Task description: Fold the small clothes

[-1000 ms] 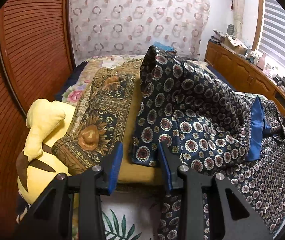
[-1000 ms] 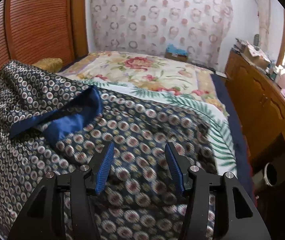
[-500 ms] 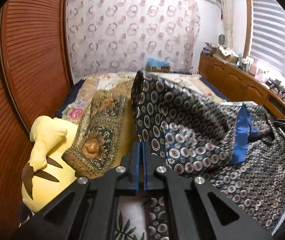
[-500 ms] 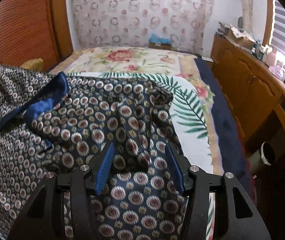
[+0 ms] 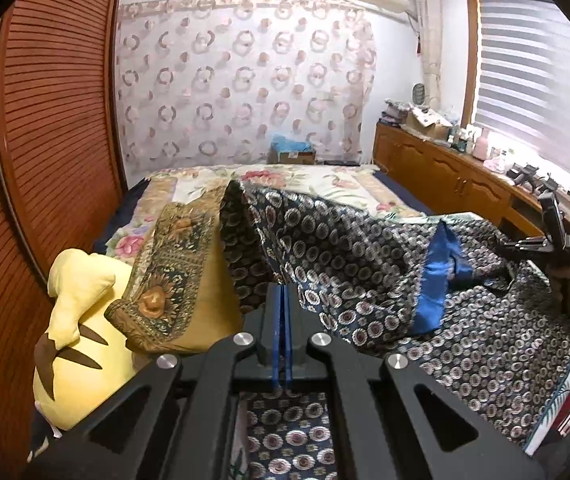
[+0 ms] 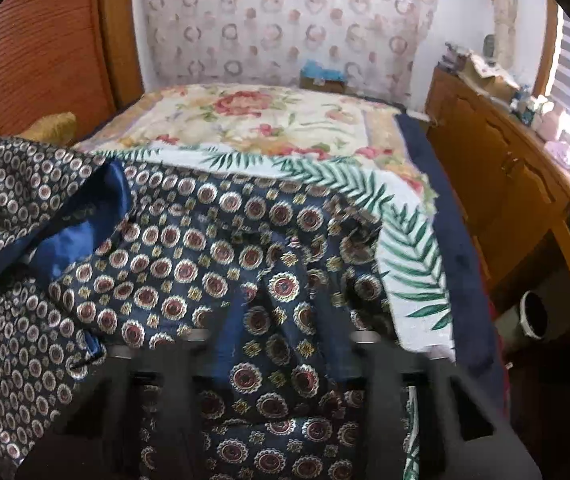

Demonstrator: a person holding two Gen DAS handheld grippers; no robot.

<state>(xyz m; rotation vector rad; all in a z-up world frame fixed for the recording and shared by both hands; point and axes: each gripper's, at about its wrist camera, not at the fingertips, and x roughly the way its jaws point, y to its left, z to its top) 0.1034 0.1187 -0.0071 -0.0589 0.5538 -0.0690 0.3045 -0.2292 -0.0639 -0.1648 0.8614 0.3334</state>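
Left wrist view first: it's a bedroom, with a bed under a cream floral quilt (image 5: 317,180) running away past the fingertips, a reddish slatted wooden wardrobe door (image 5: 53,128) off to the left, a sheer curtain with ring prints (image 5: 241,80) on the far wall, and a long wooden sideboard (image 5: 445,176) under a window blind on the right. Left of the fingers sits a yellow plush toy with brown markings (image 5: 73,320) and a gold sunflower-pattern cushion (image 5: 173,280). The left gripper (image 5: 282,304) has its blue pads clamped together on the edge of the navy medallion-print garment with a blue lining (image 5: 365,264), which rises into a peak just beyond the tips and drapes off to the right. Far right, the other black tool shows, with a bit of a hand and dark sleeve behind it.

Right wrist view: same bed, plus a white palm-leaf sheet (image 6: 405,240) to the right of the fingers and a dark navy strip along the bed's edge. The right gripper (image 6: 277,340) is motion-blurred and angled down; its jaws have just been closing, pinching a raised fold of the garment (image 6: 189,248) between them. The cloth spreads left, with the blue lining turned out up there.
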